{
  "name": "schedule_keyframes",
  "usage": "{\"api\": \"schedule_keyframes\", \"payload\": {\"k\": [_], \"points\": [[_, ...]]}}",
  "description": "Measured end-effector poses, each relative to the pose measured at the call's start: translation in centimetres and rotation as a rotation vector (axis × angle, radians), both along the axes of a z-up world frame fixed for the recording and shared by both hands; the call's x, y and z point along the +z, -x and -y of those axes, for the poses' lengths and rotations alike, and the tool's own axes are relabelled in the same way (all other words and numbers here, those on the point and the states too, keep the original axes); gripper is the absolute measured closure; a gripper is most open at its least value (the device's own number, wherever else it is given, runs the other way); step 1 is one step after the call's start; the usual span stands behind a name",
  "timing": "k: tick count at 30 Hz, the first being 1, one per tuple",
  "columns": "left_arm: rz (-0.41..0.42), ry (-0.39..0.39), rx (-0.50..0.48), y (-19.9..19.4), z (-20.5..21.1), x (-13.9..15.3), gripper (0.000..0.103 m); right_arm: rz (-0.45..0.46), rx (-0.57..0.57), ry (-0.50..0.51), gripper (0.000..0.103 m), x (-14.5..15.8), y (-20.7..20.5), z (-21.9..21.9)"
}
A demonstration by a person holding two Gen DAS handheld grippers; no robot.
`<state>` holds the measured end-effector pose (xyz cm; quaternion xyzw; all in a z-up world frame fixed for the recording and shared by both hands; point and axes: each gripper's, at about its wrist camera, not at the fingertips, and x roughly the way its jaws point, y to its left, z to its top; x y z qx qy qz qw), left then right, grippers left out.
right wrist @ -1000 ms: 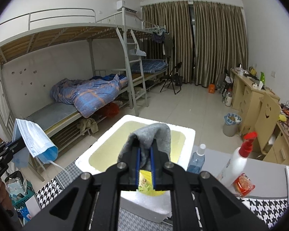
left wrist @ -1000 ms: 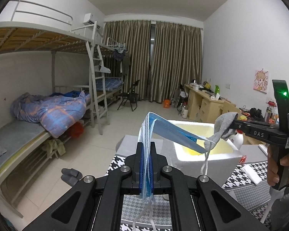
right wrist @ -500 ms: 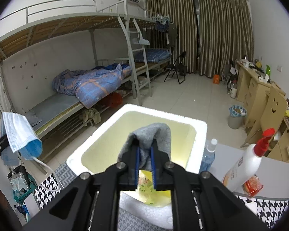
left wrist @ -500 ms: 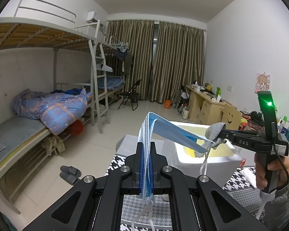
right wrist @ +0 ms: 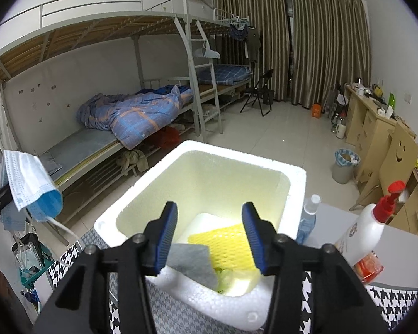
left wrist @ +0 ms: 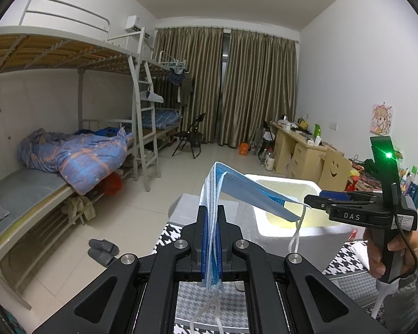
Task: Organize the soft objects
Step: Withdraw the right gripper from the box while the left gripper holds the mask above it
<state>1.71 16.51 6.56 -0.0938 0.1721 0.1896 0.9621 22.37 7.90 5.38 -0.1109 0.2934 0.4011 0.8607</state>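
Dormitory bunks behind, the foam box (right wrist: 253, 175) holds the grey cloth (right wrist: 192, 261) under the right gripper (right wrist: 210, 236), whose empty jaws are opening, so the left gripper (left wrist: 211, 239), clamped on the face mask (left wrist: 250, 197), should release only above that box.

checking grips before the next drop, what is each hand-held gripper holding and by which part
Left hand-held gripper: blue face mask, pinched at one folded end. Right hand-held gripper: nothing, jaws opening over the foam box.

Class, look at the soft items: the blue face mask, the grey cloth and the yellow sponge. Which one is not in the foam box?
The blue face mask: it hangs clamped in the left tool, outside the foam box, while the grey cloth and yellow sponge lie inside.
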Motion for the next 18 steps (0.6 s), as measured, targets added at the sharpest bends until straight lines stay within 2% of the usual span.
{"api": "schedule_keyframes", "payload": {"k": [7, 11, 18], "points": [[0.000, -0.010, -0.006, -0.2, 0.0, 0.3, 0.098, 0.014, -0.010, -0.014, 0.039, 0.3, 0.2, 0.5], [-0.003, -0.007, -0.007, -0.2, 0.1, 0.4, 0.098, 0.034, -0.012, -0.017, 0.031, 0.5, 0.4, 0.8], [-0.002, -0.022, -0.030, -1.1, 0.9, 1.2, 0.098, 0.048, -0.021, -0.026, 0.030, 0.8, 0.3, 1.7]]}}
